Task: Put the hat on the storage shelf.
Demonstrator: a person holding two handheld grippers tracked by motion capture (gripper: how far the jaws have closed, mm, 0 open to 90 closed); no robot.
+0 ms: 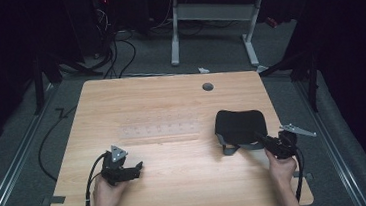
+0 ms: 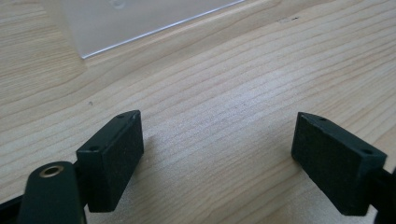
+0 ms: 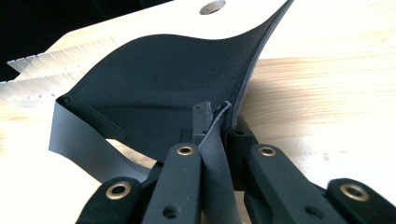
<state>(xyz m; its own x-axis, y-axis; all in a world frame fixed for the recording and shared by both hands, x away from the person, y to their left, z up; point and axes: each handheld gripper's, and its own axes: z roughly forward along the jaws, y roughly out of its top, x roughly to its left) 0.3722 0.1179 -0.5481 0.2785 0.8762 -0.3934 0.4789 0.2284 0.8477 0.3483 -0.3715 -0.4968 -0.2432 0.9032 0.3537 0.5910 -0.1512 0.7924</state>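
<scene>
While the right gripper (image 3: 218, 116) clamps the near edge of the black pad (image 1: 239, 124), the pad lies ahead of it toward the grommet hole (image 1: 207, 87). Well left of the pad, the left gripper (image 2: 217, 154) rests with jaws apart, holding nothing.

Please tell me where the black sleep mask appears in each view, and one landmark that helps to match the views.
High view: sleep mask at right of the table, its edge pinched by the right gripper.
Left gripper view: not in it.
Right gripper view: mask at centre, clamped between the jaws.
Shared landmark: the clear plastic sheet.
</scene>
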